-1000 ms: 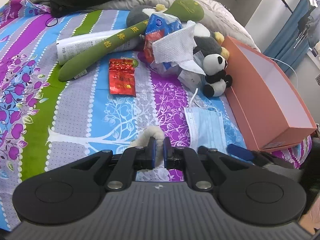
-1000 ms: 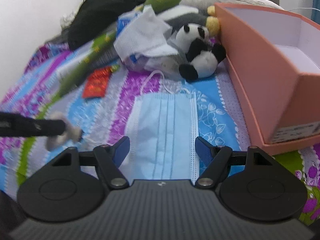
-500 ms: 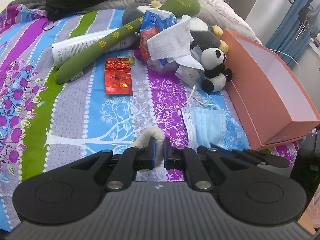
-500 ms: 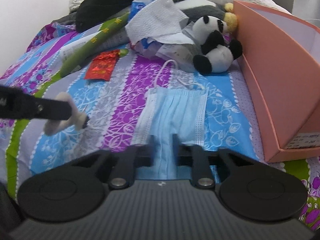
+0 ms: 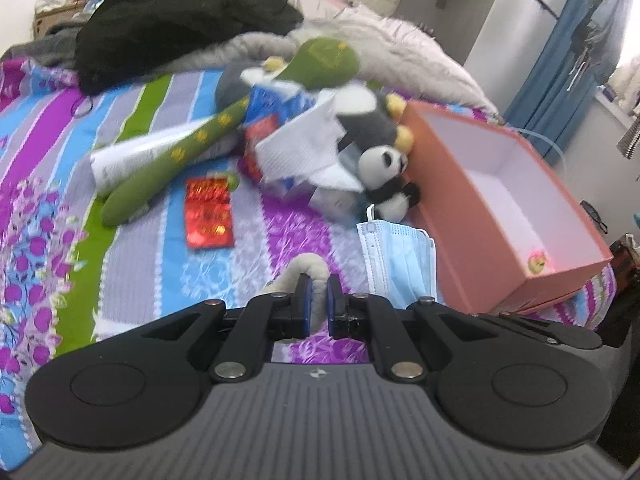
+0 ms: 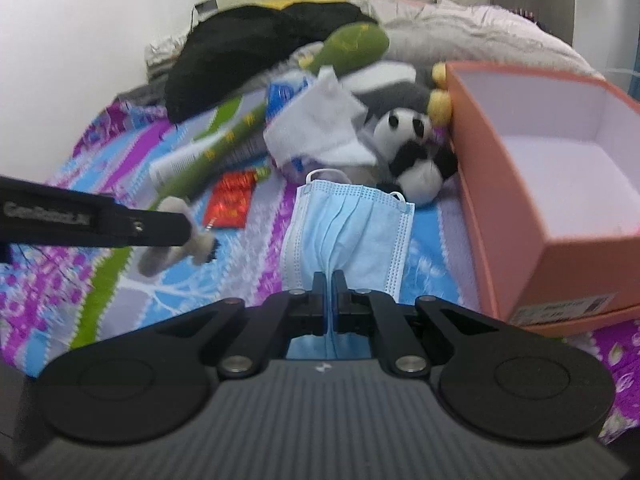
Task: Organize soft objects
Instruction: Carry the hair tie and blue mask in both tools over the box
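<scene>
**— Where is there room to move, and what is at the edges?**

— My right gripper (image 6: 330, 280) has its jaws pressed together on the near edge of the blue face mask (image 6: 352, 232), which hangs fanned out in front of me. My left gripper (image 5: 316, 292) pinches a small beige plush piece (image 5: 310, 270); in the right view it hangs at the tip of that gripper over the bedspread (image 5: 132, 280). The open stretch is the patterned cover below both grippers. On my right the salmon-coloured box (image 6: 516, 208) stands open, its near corner close to my right gripper; inside I see pale walls and, in the left view, one small yellow and pink thing (image 5: 537, 261) in the near corner. The panda plush (image 6: 416, 152) sits against the box's long wall.

**— And the bed and the room beyond?**

— The cover is striped in purple, blue, green and grey with tree and flower prints. A red foil packet (image 5: 209, 216) lies flat in the middle. Behind it a long green plush (image 5: 224, 136) slants across a white tube (image 5: 120, 160), next to a heap of white tissue (image 5: 308, 148) and a blue pack (image 5: 276, 100). A grey and white plush (image 5: 364, 116) lies behind the panda. Farther back are a black garment (image 5: 180, 24) and a pale fluffy blanket (image 5: 400, 44). A white wall runs along the left, and blue curtains (image 5: 560, 40) hang at the far right.
</scene>
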